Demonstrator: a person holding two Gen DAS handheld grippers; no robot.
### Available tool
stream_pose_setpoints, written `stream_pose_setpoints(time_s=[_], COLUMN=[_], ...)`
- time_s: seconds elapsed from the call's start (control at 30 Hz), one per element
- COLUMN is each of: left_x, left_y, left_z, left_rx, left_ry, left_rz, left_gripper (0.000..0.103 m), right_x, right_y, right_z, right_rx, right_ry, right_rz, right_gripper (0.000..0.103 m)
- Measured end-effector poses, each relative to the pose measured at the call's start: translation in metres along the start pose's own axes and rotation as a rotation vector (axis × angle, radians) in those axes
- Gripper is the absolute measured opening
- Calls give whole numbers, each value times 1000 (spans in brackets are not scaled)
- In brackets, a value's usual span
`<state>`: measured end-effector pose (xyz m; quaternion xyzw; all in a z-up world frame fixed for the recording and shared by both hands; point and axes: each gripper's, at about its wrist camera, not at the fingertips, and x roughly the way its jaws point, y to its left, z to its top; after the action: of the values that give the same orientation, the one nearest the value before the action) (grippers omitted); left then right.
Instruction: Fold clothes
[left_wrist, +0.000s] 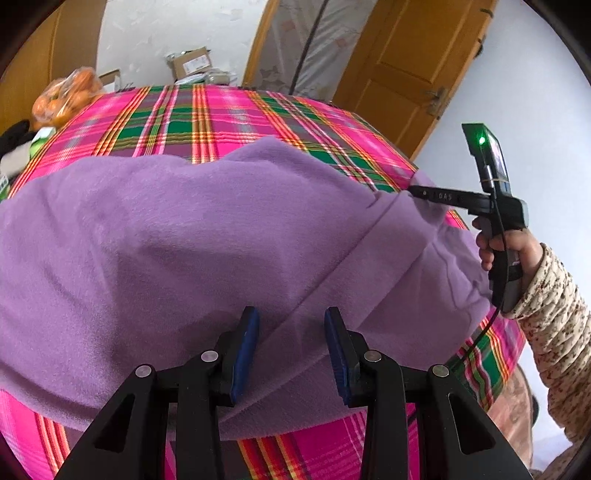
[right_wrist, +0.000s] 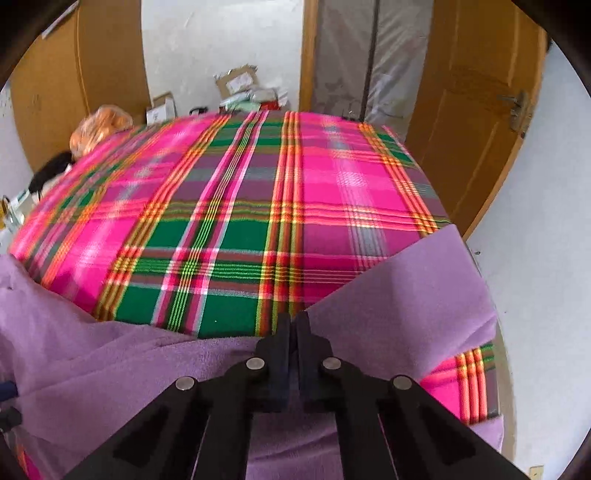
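A purple fleece garment (left_wrist: 184, 240) lies spread over the near half of a table covered in a pink and green plaid cloth (left_wrist: 221, 118). My left gripper (left_wrist: 291, 317) hovers open just above the garment's near part, its blue pads (left_wrist: 245, 354) apart with nothing between them. At the right, a hand (left_wrist: 506, 247) holds my right gripper (left_wrist: 412, 191), whose tip pinches the garment's far right edge and lifts a ridge of cloth. In the right wrist view the right gripper (right_wrist: 294, 319) is shut on the garment (right_wrist: 406, 295), with a purple flap rising to its right.
A bag of oranges (left_wrist: 66, 96) and dark items (left_wrist: 14, 136) sit at the table's far left corner. Cardboard boxes (left_wrist: 192, 64) lie on the floor behind. A wooden door (right_wrist: 472, 129) stands at the right. The far half of the plaid cloth (right_wrist: 221, 221) is bare.
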<state>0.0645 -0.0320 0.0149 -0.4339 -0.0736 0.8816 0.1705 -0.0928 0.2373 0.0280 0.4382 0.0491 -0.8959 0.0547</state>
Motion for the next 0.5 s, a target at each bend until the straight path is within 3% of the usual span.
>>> stream_pose_setpoints(time_s=[0.2,0.5], left_x=[-1,5], left_y=[-12,-25], left_z=[0,-4], left_rx=[68,147], left_ry=[-21,-11], left_rz=[55,114], left_gripper=[38,38], right_x=[-40,-77], right_y=[-12,-30], right_z=[-9,-28], right_rx=[36,91], right_ry=[-85,-139], right_rz=[-8,-1], right_gripper=[2,2])
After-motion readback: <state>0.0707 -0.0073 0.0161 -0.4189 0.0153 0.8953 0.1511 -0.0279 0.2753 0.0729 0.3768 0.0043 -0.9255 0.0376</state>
